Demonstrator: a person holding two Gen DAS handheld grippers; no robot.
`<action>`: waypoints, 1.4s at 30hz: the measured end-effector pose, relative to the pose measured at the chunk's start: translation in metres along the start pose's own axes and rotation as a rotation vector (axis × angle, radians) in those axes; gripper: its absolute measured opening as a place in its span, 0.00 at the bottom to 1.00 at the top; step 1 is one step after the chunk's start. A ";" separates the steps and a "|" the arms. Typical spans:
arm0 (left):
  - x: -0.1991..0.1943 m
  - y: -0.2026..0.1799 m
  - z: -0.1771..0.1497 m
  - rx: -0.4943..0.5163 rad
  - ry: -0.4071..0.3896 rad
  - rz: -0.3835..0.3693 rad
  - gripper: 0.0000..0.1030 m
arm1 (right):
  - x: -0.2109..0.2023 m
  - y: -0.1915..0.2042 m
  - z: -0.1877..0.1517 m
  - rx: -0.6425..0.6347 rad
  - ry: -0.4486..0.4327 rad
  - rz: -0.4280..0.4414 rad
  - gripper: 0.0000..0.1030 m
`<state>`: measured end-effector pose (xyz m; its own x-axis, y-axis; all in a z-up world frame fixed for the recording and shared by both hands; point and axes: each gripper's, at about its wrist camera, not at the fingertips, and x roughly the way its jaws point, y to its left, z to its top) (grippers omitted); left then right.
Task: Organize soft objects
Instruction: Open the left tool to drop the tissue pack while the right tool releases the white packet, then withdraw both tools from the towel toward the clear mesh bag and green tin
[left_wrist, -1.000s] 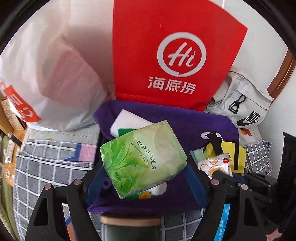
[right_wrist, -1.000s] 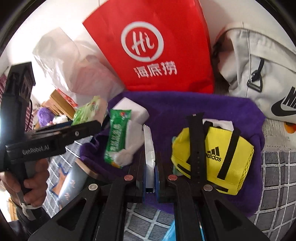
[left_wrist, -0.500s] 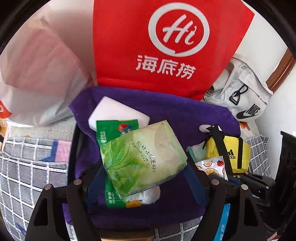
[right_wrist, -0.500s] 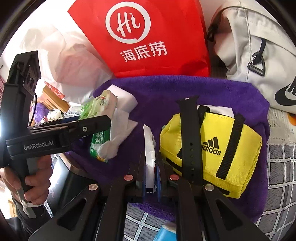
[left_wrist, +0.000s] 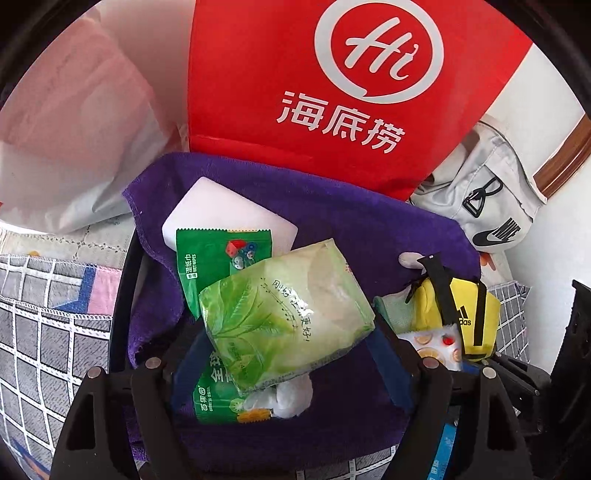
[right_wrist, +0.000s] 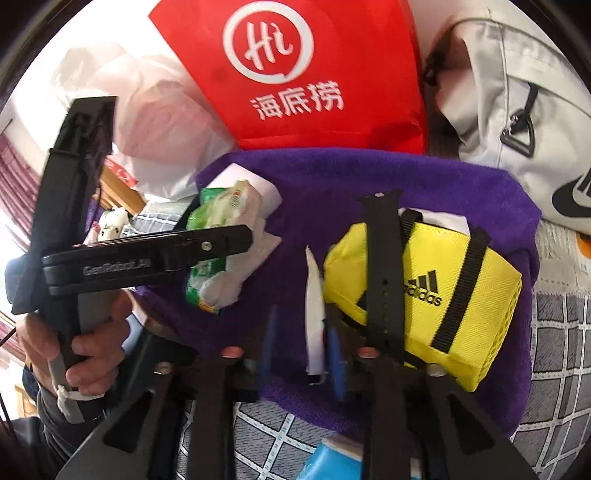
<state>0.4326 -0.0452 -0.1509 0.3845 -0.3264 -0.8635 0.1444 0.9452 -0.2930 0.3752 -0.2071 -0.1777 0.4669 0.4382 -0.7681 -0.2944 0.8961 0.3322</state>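
My left gripper is shut on a green tissue pack and holds it just over a purple towel. Under the pack lie a green wet-wipes pack and a white foam block. In the right wrist view my right gripper stands over the towel's near edge with its jaws opening. A thin white sachet stands on edge between the blue pads, which have come off it. A yellow Adidas pouch lies right beside it, with a black watch strap across it.
A red paper bag stands behind the towel, a white plastic bag to its left and a grey Nike bag to its right. Grey checked bedding surrounds the towel. A hand grips the left gripper's handle.
The right jaws have parted and let go of the white sachet. The left gripper has sunk closer to the towel with the tissue pack, showing more of the wet-wipes pack.
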 end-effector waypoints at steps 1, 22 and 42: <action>0.000 0.000 0.000 -0.001 0.003 0.000 0.79 | -0.002 0.001 0.000 -0.007 -0.006 -0.006 0.38; -0.045 0.002 -0.001 -0.014 -0.034 -0.045 0.84 | -0.044 0.007 0.003 -0.034 -0.114 -0.109 0.50; -0.135 -0.015 -0.101 0.107 -0.105 0.053 0.73 | -0.139 0.064 -0.093 -0.028 -0.219 -0.114 0.50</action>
<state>0.2863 -0.0136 -0.0712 0.4867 -0.2805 -0.8273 0.2152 0.9564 -0.1976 0.2140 -0.2167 -0.1006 0.6673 0.3424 -0.6615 -0.2510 0.9395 0.2331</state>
